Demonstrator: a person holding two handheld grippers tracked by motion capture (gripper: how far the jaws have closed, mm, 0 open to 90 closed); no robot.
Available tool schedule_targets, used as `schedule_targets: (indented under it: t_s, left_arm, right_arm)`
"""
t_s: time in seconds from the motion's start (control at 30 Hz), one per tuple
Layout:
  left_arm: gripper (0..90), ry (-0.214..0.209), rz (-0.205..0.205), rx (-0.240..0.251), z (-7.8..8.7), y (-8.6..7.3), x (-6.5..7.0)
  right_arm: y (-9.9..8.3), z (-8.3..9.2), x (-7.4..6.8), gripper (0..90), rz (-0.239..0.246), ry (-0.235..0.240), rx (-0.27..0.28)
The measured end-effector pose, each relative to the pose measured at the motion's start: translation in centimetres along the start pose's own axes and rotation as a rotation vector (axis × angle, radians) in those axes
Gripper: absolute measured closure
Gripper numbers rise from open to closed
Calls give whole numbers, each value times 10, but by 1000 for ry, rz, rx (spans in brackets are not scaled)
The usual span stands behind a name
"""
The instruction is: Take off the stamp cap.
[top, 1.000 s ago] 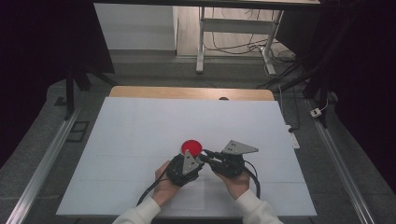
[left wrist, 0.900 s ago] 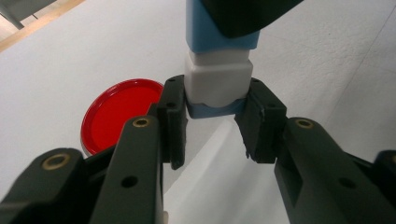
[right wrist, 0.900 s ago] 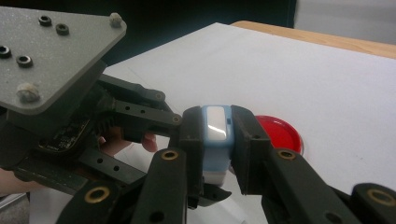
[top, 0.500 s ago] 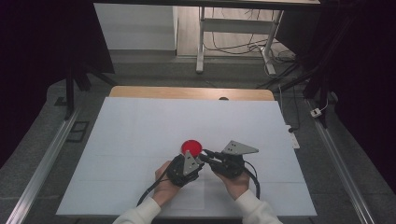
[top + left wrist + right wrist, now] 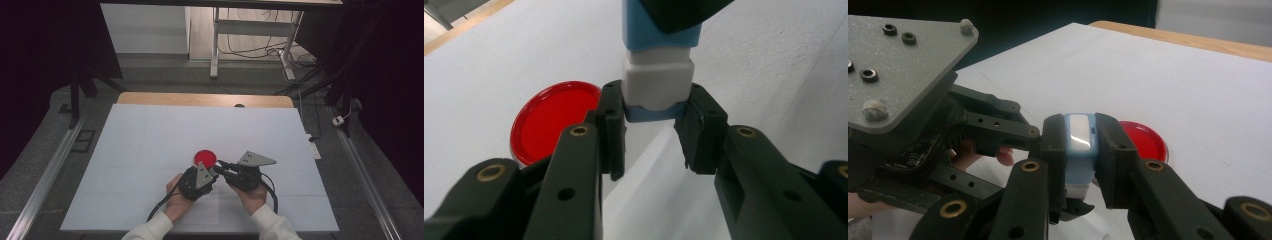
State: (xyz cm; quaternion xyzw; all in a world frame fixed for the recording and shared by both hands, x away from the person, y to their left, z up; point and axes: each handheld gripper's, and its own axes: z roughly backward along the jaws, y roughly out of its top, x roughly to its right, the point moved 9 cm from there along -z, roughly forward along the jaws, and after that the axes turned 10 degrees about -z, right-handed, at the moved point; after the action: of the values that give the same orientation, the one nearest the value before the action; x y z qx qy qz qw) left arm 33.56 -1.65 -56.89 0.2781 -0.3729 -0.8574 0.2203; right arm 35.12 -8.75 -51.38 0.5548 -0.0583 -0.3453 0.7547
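Blue-and-white stamp block held between both grippers, above the bench near its front edge. Left gripper fingers clamp its white end, right gripper fingers clamp the blue body, likely to pull the two parts apart. Red lid lies flat just beyond, out of the way.

Your sleeves are white. Left gripper and right gripper: black jaws with brass-coloured pivot rivets, grey three-cornered plates studded with screws, black cables trailing near.
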Motion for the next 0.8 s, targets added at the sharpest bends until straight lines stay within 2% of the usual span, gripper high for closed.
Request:
schedule_targets:
  t_s: [0.2, 0.3, 0.57, 0.7, 0.8]
  left_arm:
    - [656, -9, -4, -4, -1, -1, 1]
    - [656, -31, 22, 12, -1, -1, 1]
    - [656, -29, 25, 12, 0, -1, 1]
    - [658, -18, 0, 2, -1, -2, 1]
    - [658, -18, -5, -4, -1, -3, 2]
  right_arm:
    - [-1, -1, -1, 751, 16, -11, -15]
    - [-1, -1, -1, 751, 15, -11, -14]
    - [0, 0, -1, 751, 12, -12, -11]
    - [-1, -1, 0, 751, 9, -11, -26]
    - [-1, -1, 0, 751, 9, -11, -30]
